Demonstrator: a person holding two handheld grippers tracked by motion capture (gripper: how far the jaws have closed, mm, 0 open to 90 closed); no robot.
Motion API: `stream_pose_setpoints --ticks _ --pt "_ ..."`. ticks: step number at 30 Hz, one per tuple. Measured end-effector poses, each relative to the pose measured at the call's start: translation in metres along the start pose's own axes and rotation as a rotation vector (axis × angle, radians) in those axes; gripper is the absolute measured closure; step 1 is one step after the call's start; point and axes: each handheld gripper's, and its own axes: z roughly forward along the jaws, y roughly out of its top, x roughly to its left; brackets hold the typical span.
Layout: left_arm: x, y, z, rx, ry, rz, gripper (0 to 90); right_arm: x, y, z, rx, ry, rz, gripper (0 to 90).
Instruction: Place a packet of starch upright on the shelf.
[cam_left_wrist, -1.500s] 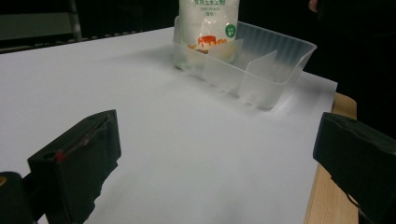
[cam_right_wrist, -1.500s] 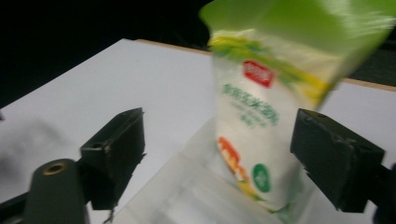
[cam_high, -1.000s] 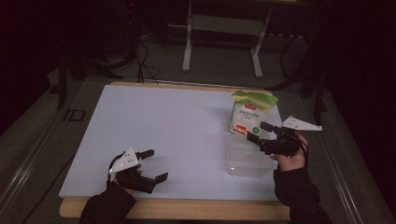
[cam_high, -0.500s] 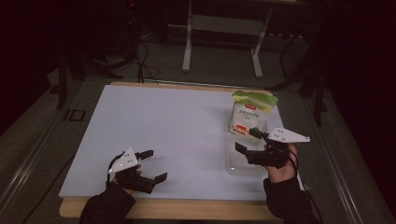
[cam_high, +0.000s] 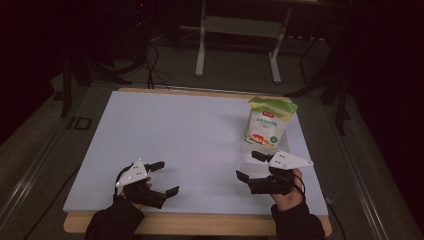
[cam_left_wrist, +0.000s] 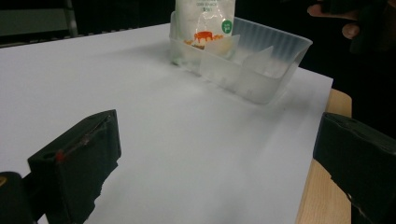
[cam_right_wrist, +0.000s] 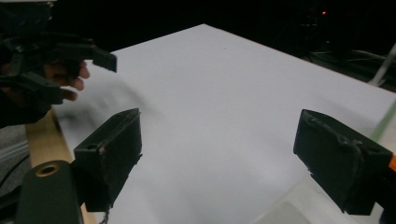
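One green-topped pouch (cam_high: 270, 124) is standing in one clear plastic tray (cam_left_wrist: 261, 60) on the white surface (cam_high: 190, 145). The right gripper (cam_high: 252, 167) is hovering just beside the tray, jaws spread wide, gripping nothing. The left gripper (cam_high: 165, 177) is sitting well apart from it, jaws equally wide, holding nothing.
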Motion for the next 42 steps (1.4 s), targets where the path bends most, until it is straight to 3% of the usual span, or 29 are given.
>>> stream_pose_setpoints --ticks 10,19,26,31,35,42 --pt "0.000 -0.001 0.000 -0.002 -0.006 -0.005 1.4 0.023 -0.010 0.011 0.000 0.027 -0.062 14.6" --pt "0.002 -0.002 0.000 0.001 -0.004 -0.003 1.4 0.032 -0.023 0.011 0.007 0.005 -0.089 14.6" --pt "0.004 -0.003 0.000 0.001 -0.001 -0.006 1.4 0.036 -0.032 0.010 0.008 0.012 -0.085 14.6" --pt "0.004 -0.005 -0.001 0.001 0.006 -0.011 1.4 0.037 -0.034 0.012 0.010 -0.002 -0.114 14.5" --pt "0.001 -0.006 -0.010 -0.031 0.040 -0.023 1.4 0.038 -0.035 0.013 0.003 -0.033 -0.147 13.8" --pt "0.003 -0.009 -0.013 -0.040 0.070 -0.035 1.4 0.036 -0.036 0.013 0.008 -0.035 -0.149 13.8"
